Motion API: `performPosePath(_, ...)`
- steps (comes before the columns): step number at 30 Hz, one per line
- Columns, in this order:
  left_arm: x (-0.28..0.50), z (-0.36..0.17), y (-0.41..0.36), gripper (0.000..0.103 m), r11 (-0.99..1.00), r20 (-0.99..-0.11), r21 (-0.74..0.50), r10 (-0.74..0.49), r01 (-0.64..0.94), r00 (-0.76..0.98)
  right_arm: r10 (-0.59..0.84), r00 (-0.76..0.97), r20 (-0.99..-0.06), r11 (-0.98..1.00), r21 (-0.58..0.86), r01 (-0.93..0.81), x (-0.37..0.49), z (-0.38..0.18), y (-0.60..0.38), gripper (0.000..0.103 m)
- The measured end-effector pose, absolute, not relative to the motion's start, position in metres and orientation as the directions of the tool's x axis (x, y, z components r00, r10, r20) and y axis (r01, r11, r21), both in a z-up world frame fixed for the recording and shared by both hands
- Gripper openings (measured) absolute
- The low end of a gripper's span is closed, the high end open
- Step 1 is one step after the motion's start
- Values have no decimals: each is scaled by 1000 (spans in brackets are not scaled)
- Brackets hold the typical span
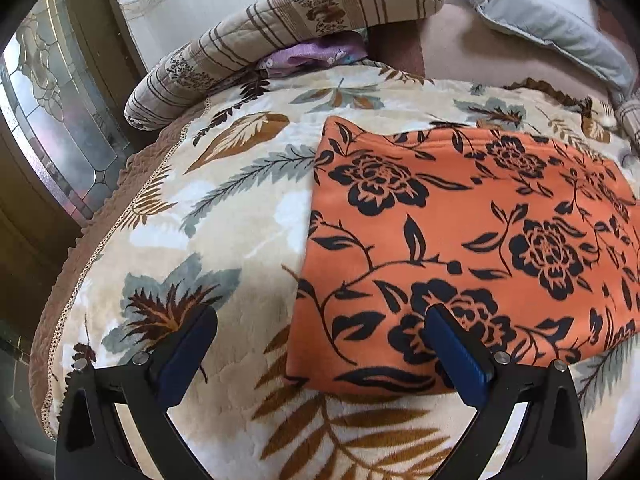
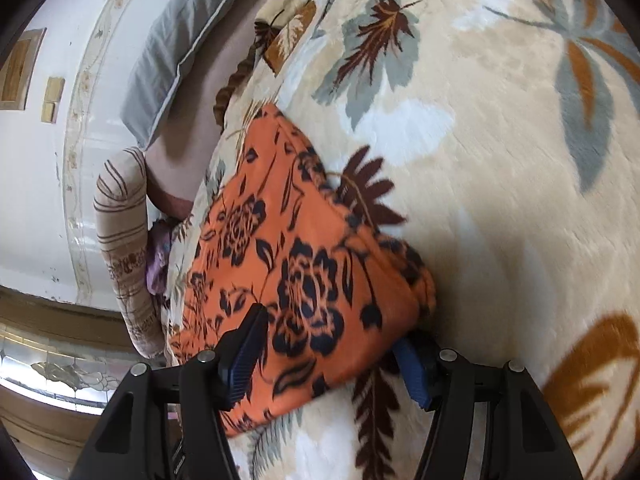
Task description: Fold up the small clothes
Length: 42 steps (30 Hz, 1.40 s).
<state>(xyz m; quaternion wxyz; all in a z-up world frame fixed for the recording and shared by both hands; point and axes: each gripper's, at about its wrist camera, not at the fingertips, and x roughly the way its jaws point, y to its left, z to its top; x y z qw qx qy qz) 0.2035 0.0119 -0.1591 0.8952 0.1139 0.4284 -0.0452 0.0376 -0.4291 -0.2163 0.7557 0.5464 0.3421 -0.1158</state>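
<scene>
- The left gripper [image 1: 320,344] hangs with jaws apart, empty, over the near edge of the folded orange floral garment [image 1: 460,240].
- The right gripper [image 2: 332,356] has jaws apart around the garment's corner; whether they pinch cannot be told, so lifting may let the fold slip open on the plush bed blanket [image 2: 500,200].

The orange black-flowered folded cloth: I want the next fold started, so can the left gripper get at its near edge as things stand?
Probably yes: the left gripper is open just above the orange black-flowered folded cloth, one finger over it, one over the leaf-patterned plush blanket; nothing blocks it.

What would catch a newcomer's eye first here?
The orange cloth with black flowers, folded flat on the leaf-patterned blanket. Next, the right tongs straddling its near corner, jaws apart, and the striped bolster behind.
</scene>
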Motion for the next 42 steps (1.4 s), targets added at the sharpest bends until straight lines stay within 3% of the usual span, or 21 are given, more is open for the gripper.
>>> performPosePath(3, 206, -157, 14, 103, 974, -775, 151, 12, 167, 632, 189, 752, -632, 373, 754, 540, 46, -218, -432, 66)
performPosePath(6, 208, -156, 15, 103, 976, -774, 142, 7, 163, 633, 174, 769, -615, 383, 762, 523, 56, -217, -433, 74)
performPosePath(12, 209, -156, 14, 103, 976, -767, 145, 9, 160, 642, 160, 784, -599, 405, 764, 502, 66, -216, -432, 74)
performPosePath(14, 209, -155, 15, 103, 977, -765, 141, 6, 158, 643, 160, 788, -594, 400, 769, 499, 66, -217, -433, 69)
performPosePath(15, 208, -155, 15, 103, 977, -765, 141, 6, 158, 644, 155, 785, -600, 398, 765, 506, 65, -218, -434, 58)
performPosePath(16, 208, -155, 15, 103, 977, -764, 143, 7, 158, 645, 153, 778, -609, 395, 759, 517, 65, -220, -435, 39)
performPosePath(18, 208, -155, 15, 103, 977, -762, 146, 10, 157, 647, 157, 776, -611, 362, 767, 530, 63, -226, -439, 31)
performPosePath(32, 212, -160, 15, 103, 977, -773, 147, 15, 157, 634, 139, 746, -651, 458, 710, 534, 73, -220, -430, 34)
performPosePath(36, 214, -162, 18, 103, 978, -784, 139, 13, 155, 621, 103, 738, -667, 554, 655, 514, 78, -201, -417, 22)
performPosePath(42, 235, -166, 34, 103, 987, -844, 64, -25, 145, 536, 80, 793, -605, 673, 619, 404, 87, -137, -372, 20)
